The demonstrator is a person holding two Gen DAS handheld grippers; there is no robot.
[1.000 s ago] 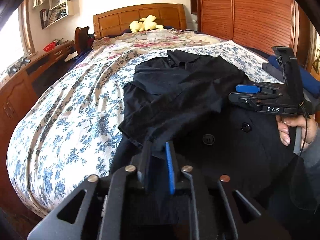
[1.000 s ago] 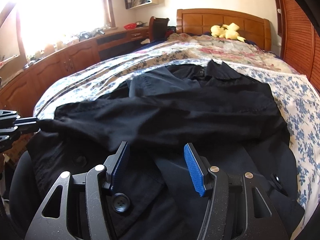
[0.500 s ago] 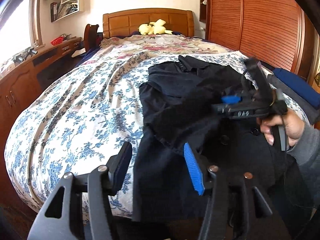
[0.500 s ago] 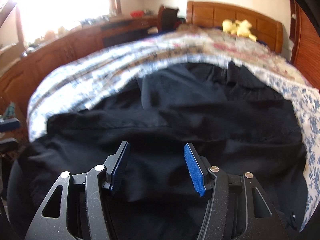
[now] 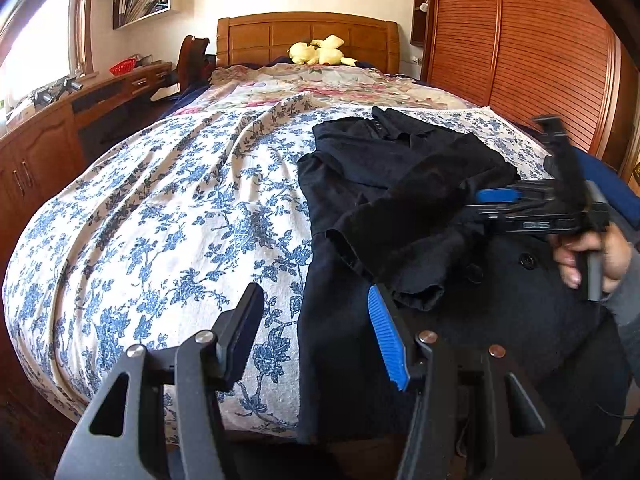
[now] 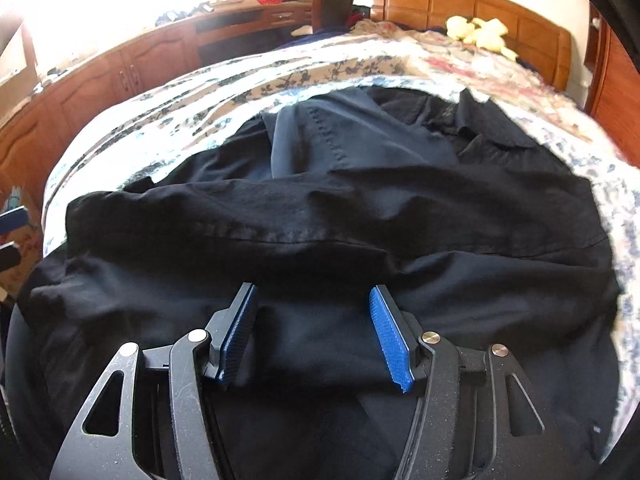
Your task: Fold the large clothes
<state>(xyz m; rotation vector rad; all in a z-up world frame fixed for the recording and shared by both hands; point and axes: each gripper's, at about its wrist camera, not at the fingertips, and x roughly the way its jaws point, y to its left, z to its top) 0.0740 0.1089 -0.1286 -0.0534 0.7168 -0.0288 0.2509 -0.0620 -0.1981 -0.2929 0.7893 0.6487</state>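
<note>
A large black coat [image 5: 400, 176] lies spread on the bed, its collar toward the headboard. One sleeve [image 5: 392, 248] is folded across the body, and in the right wrist view that sleeve [image 6: 240, 216] runs as a band over the coat [image 6: 480, 280]. My left gripper [image 5: 316, 308] is open just off the coat's left edge at the foot of the bed, nothing pinched. My right gripper [image 6: 314, 312] hovers open over the coat's lower middle, fabric below its pads. In the left wrist view a hand [image 5: 592, 256] holds the right gripper [image 5: 480, 204] level over the coat.
The floral bed cover [image 5: 160, 220] spreads wide to the coat's left. A yellow plush toy [image 5: 318, 50] sits by the wooden headboard [image 5: 308, 32]. Wooden cabinets [image 5: 40, 148] line the left wall, a slatted wardrobe [image 5: 520, 60] the right. A blue bundle [image 5: 616, 184] lies at the right edge.
My left gripper was shut on the sleeve's end; it has let go, opened and drawn back toward the foot of the bed. The right gripper shifted closer over the coat, staying open.
</note>
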